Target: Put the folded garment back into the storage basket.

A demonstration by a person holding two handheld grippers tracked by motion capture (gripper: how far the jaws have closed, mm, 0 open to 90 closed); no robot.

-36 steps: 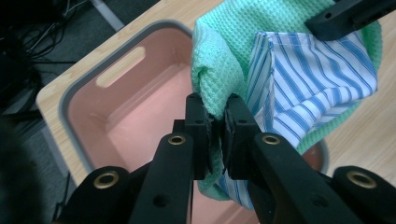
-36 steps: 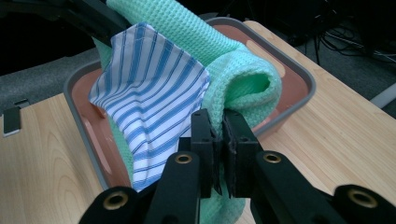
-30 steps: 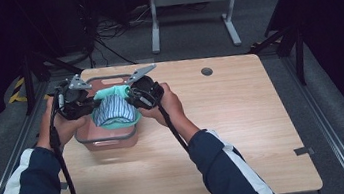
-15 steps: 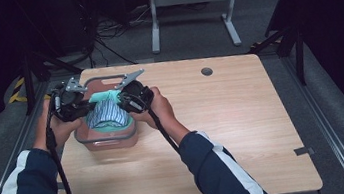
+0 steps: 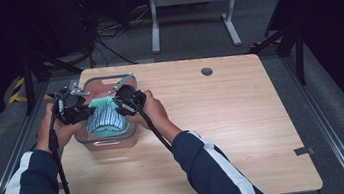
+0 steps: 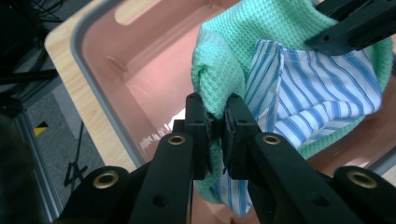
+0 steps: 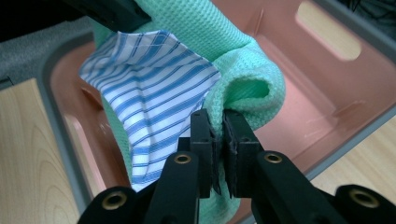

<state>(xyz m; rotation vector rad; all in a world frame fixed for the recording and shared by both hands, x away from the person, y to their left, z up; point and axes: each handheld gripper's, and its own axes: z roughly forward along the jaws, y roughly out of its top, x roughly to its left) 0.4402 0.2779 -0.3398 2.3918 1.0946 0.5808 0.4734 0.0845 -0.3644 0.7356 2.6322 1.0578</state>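
Green cloth (image 5: 105, 120) with striped lining hanging just above the pink bin (image 5: 115, 142), stretched between left gripper (image 6: 214, 122) and right gripper (image 7: 219, 135), both pinching its opposite edges, equally near.

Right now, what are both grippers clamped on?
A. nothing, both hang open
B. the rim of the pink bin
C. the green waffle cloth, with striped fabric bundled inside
C: each gripper view shows shut jaws pinching a fold of the green cloth over the pink bin, left gripper, right gripper.
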